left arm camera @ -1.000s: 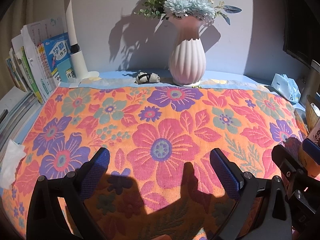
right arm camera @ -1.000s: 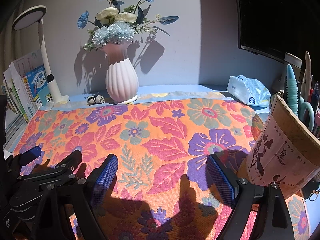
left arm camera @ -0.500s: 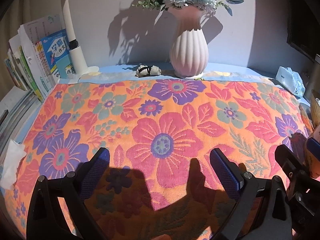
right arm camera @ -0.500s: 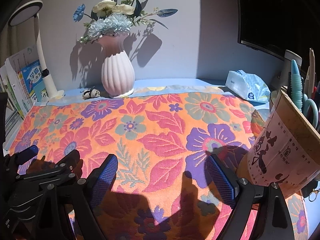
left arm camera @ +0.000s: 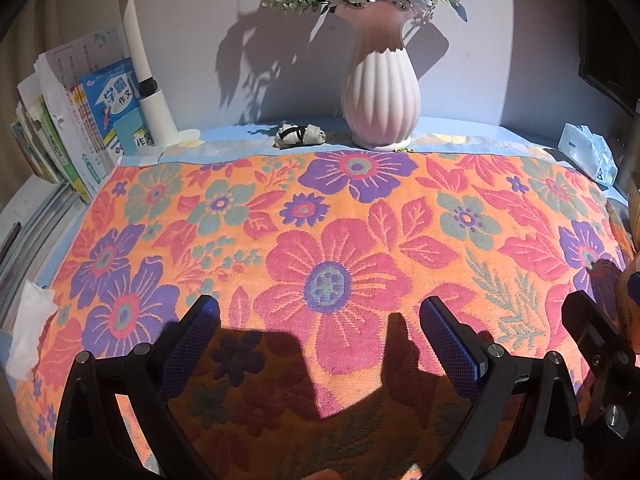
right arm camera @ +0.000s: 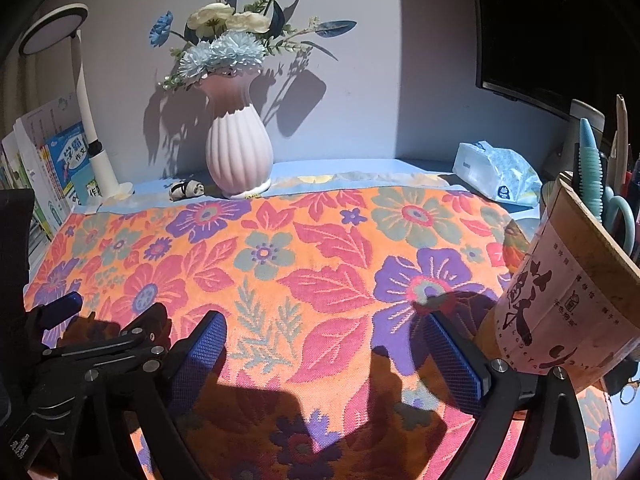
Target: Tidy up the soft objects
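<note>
An orange towel with pink and purple flowers lies spread flat over the desk and fills both views. My left gripper hovers open over the towel's near edge, with only cloth showing between its blue pads. My right gripper stands to its right over the same near edge. Its jaws are opening and nothing is between them. The two grippers are side by side: the left gripper's black frame shows at the left of the right wrist view.
At the back stand a pink ribbed vase with flowers, a white lamp post and a small panda figure. Books line the left. A tissue pack and a pen holder sit at the right.
The left wrist view has tipped slightly downward, so the vase sits higher in the frame. The right gripper's fingers have spread a little wider. The towel has not moved.
</note>
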Motion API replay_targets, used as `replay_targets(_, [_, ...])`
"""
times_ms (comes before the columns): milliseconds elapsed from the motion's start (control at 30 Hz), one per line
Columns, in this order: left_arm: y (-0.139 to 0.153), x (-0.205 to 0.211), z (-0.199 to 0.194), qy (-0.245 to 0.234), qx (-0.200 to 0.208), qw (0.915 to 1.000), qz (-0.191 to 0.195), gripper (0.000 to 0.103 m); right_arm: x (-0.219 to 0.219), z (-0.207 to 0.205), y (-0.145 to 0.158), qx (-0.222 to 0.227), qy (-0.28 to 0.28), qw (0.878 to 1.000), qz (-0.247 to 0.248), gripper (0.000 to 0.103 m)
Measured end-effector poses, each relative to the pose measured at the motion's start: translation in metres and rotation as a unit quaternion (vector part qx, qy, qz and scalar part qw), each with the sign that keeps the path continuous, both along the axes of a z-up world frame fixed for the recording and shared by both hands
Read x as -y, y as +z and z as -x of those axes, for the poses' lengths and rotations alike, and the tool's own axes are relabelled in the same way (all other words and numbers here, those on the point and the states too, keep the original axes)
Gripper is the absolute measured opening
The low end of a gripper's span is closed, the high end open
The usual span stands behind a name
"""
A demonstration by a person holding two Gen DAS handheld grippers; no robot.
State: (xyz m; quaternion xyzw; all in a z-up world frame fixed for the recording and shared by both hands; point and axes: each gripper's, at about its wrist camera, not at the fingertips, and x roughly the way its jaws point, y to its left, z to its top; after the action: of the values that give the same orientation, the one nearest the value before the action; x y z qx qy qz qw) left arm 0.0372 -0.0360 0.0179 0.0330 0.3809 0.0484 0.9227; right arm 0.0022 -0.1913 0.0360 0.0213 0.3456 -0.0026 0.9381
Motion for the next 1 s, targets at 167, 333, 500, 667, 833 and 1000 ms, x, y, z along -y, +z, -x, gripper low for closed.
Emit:
replay_targets(167, [-0.0003,-0.0003,-0.0006,0.0,-0.001,1.0,0.001,0.1,-0.0002,0.0001,0.0,-0.001,0.0,1.0,0.001,0.098])
replay_targets(333, [-0.0007,-0.0001,-0.0004,0.0,-0.001,1.0,0.001,0.1,-0.0008,0.0004,0.0004,-0.001,-0.001,1.0,0.002,0.098])
replay_targets(500, [-0.0007,-0.0006,-0.0006,0.0,-0.001,1.0,0.001,0.1,-0.0002,-0.0003,0.0,-0.001,0.0,1.0,0.003,0.098])
replay_targets(667, [-0.0005,-0.0003,-0.0006,0.0,-0.001,1.0,0.001,0.1,0.0004,-0.0004,-0.0002,-0.002,-0.001,1.0,0.004,0.098])
replay_targets(833, [-0.0002,-0.0003,-0.0007,0.0,-0.001,1.0,0.001,0.1,0.0007,-0.0007,-0.0004,-0.002,-0.001,1.0,0.005,0.098])
replay_targets(1000, [-0.0008,-0.0004,-0.001,0.0,-0.003,1.0,0.002,0.1,0.0013,-0.0009,-0.0004,-0.002,-0.001,1.0,0.005,0.098])
